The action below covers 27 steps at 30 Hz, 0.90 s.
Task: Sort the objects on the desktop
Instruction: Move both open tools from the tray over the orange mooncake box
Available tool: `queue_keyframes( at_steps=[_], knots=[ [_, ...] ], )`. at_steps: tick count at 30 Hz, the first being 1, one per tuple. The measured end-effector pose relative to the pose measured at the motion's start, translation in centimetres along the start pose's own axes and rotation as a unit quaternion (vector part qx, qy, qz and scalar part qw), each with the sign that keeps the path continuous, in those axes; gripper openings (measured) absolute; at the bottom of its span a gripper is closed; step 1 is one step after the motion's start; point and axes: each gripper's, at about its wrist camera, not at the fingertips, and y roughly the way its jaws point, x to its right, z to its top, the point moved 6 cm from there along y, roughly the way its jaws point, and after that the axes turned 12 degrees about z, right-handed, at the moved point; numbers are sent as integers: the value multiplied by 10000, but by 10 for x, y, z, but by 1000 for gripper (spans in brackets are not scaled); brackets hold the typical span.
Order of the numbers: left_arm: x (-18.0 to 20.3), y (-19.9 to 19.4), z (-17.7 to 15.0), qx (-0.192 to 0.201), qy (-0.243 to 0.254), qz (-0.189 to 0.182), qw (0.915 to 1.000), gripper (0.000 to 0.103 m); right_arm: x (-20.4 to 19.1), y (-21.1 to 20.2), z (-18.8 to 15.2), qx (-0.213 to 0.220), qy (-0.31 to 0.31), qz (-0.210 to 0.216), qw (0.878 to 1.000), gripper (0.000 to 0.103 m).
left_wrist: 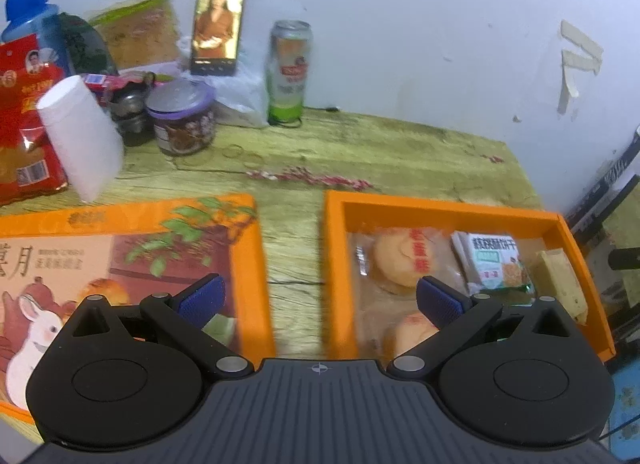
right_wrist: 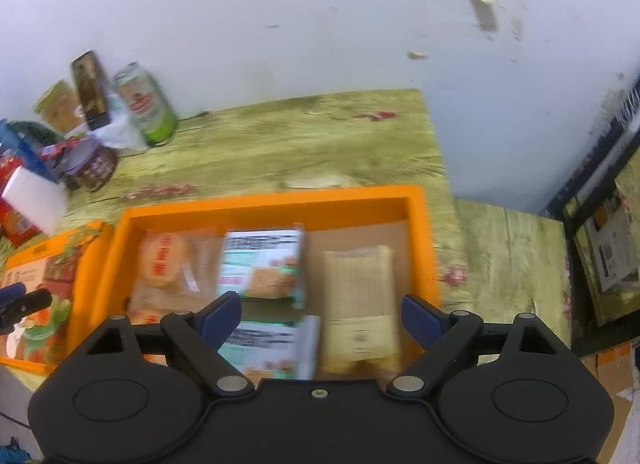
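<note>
An open orange box (left_wrist: 444,204) (right_wrist: 276,200) lies on the green wood-grain table and holds wrapped round pastries (left_wrist: 400,260) (right_wrist: 160,260), green-and-white biscuit packets (left_wrist: 496,264) (right_wrist: 264,260) and a beige wafer pack (left_wrist: 560,284) (right_wrist: 360,296). Its printed orange lid (left_wrist: 132,248) (right_wrist: 44,264) lies to the left. My left gripper (left_wrist: 320,300) hangs open above the gap between lid and box, holding nothing. Over the box, my right gripper (right_wrist: 320,314) is open and empty, the packets lying below its fingers. A tip of the left gripper shows at the left edge of the right wrist view.
At the back left stand a beer can (left_wrist: 289,72) (right_wrist: 146,104), a phone (left_wrist: 218,26) propped on the wall, a purple-lidded jar (left_wrist: 182,120), a white cup (left_wrist: 82,136), a red snack bag (left_wrist: 24,120) and a blue bottle (left_wrist: 28,4). The table's right edge (right_wrist: 436,152) drops off.
</note>
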Motion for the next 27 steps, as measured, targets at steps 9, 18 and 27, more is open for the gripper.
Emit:
queue_keyframes(
  at_steps=[9,18,27],
  knots=[
    [-85,-6,-12,24,-546,96,9985,103,-101,18,-1,-121,-412,273,9987,89],
    [-200,-5,-54,-141,-1340,660,9887,103,-231,68,-18,-505,-1100,1152,9859,92],
    [-309,14,-81,-298,-1628,1194,9789,103,-321,149,-43,-1032,-1198,1535,9754,93]
  ],
)
